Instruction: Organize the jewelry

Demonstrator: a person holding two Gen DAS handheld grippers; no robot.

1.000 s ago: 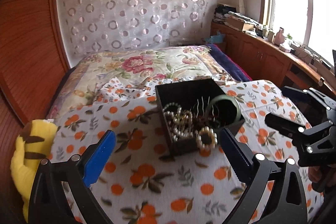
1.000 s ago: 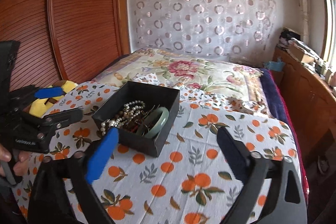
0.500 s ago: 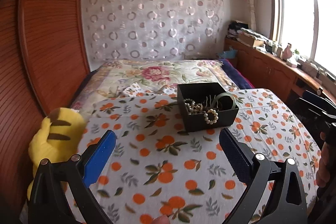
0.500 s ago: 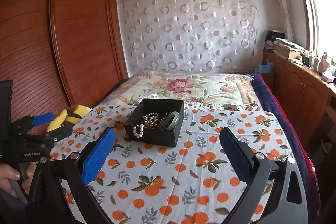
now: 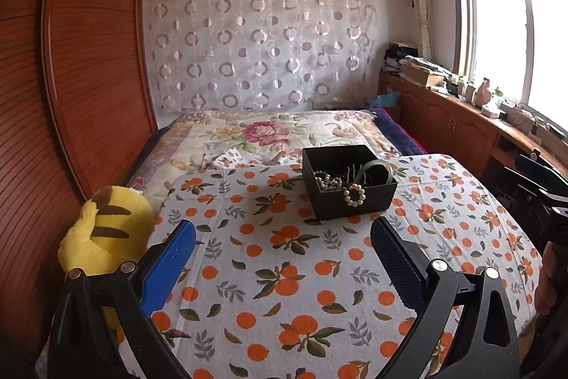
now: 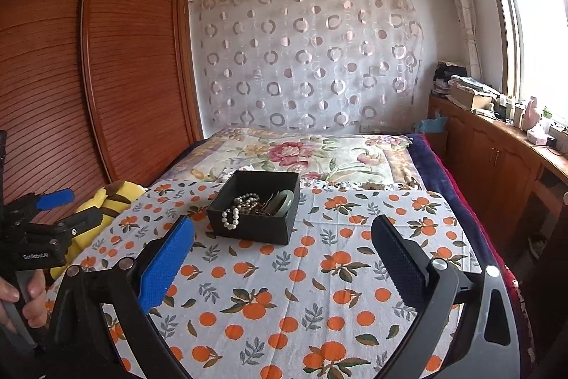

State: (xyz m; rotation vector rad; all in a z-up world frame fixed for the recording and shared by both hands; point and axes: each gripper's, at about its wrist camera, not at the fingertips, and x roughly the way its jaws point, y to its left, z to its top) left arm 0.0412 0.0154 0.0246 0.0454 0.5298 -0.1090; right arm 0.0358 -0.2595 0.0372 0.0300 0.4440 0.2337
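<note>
**Open box on orange-print cloth**

Square black box [image 5: 349, 182] resting on the cotton-covered worktop [image 5: 284, 272], heaped with round pearl strands [image 5: 332, 182] (one loop [image 5: 355, 195] draped over the rim) and a smooth green bangle [image 5: 376, 169]. Left tool [image 5: 282, 247] and right tool [image 6: 282, 249] both spread wide, empty, well short of the box.

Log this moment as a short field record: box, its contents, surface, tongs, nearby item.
box: black open box, sitting on the cloth
contents: pearl bracelet draped over the front wall, pearl strand, green bangle, dark hair pins
surface: orange-print cloth on the bed
left tongs: open, holding nothing, short of the box
right tongs: open, holding nothing
nearby: yellow plush toy at the cloth's left edge
</note>
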